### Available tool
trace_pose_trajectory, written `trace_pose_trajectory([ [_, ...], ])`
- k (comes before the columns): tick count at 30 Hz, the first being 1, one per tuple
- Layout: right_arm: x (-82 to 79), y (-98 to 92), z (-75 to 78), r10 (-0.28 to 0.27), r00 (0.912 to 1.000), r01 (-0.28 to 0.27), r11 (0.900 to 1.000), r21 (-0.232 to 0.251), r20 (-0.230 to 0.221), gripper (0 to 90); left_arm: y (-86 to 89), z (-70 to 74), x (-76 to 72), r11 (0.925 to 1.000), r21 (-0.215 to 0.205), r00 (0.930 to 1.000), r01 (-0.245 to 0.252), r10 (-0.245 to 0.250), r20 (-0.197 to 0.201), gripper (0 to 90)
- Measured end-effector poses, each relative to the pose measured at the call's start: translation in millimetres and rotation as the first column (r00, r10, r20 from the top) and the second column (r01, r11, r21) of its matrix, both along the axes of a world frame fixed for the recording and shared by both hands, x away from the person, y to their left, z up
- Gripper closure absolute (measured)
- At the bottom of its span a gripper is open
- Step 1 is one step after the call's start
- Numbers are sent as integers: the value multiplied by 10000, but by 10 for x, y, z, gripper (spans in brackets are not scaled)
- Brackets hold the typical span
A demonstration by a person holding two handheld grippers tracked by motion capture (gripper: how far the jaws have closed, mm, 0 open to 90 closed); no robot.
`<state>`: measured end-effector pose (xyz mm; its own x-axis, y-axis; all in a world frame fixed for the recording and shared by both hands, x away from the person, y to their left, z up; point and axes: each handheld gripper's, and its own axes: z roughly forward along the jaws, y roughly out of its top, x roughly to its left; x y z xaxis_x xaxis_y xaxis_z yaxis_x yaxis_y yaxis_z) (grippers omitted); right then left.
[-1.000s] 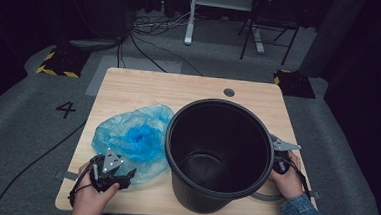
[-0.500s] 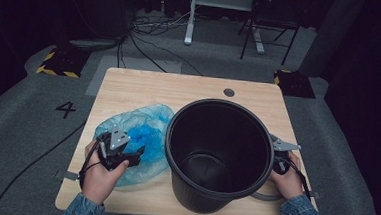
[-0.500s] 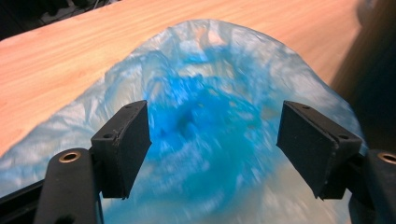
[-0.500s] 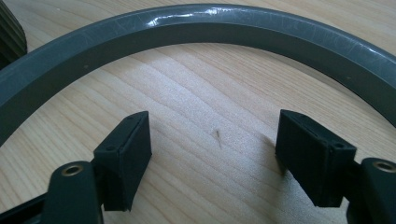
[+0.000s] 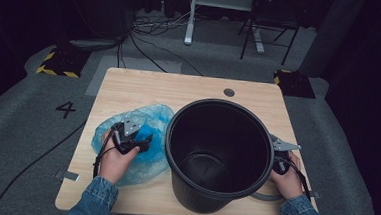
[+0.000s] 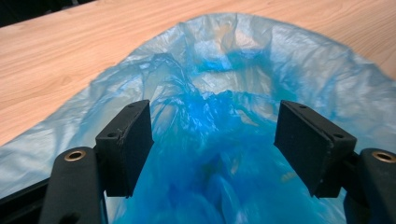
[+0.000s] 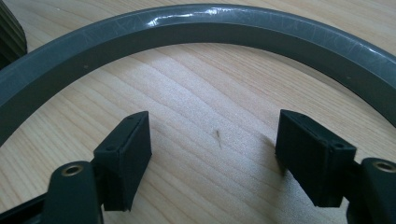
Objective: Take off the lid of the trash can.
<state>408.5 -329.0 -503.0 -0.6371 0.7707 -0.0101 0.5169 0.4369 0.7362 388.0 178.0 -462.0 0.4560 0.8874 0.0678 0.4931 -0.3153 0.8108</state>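
A large black bucket stands upright on the wooden table, toward the near right part of the top. A crumpled blue plastic bag lies flat just left of the bucket, its right edge touching or tucked against the bucket's wall.

The left gripper hangs over the bag's middle with its jaws spread wide; the blue film fills the gap between the pads and runs on past them, though whether the pads touch it cannot be told. In the high view the left hand covers part of the bag.

The right gripper sits just right of the bucket, jaws also wide apart and holding nothing. Bare wood lies between its pads, and the bucket's grey handle arcs flat on the table beyond them, apart from both.

The bucket's wall hides the front of the right gripper in the high view, and the handle shows there only as a curve near the right hand.

Beyond the bucket the tabletop is bare up to the far edge; on the bucket's right the table edge is close.
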Motion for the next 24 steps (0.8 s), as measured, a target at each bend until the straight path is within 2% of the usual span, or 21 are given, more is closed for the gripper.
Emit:
trace_pose_trajectory([
  [4,0,0,0,-1,10000,1,10000,0,-1,265,-20,-149,112,9998,159,9991,110,-104,-402,283],
  [8,0,0,0,1,10000,-1,10000,1,-1,265,-10,-255,181,9992,220,9980,327,-314,-540,284],
  [10,0,0,0,1,10000,-1,10000,1,1,265,-3,-312,193,9996,17,9987,276,-275,-430,284],
  [12,0,0,0,0,10000,0,10000,2,-3,265,18,-384,198,9990,-366,9995,260,-266,-162,284],
  [13,0,0,0,-4,10000,4,10000,2,-3,265,28,-388,203,9992,-272,9984,278,-292,-490,285],
  [17,0,0,0,0,10000,0,10000,5,-2,265,23,-395,197,9994,-146,9977,325,-333,-595,283],
  [21,0,0,0,1,10000,-1,10000,4,-2,265,6,-418,204,9996,184,9925,204,-180,-1210,277],
  [24,0,0,0,0,10000,0,10000,3,-4,265,12,-420,208,9998,141,9906,169,-148,-1363,275],
])
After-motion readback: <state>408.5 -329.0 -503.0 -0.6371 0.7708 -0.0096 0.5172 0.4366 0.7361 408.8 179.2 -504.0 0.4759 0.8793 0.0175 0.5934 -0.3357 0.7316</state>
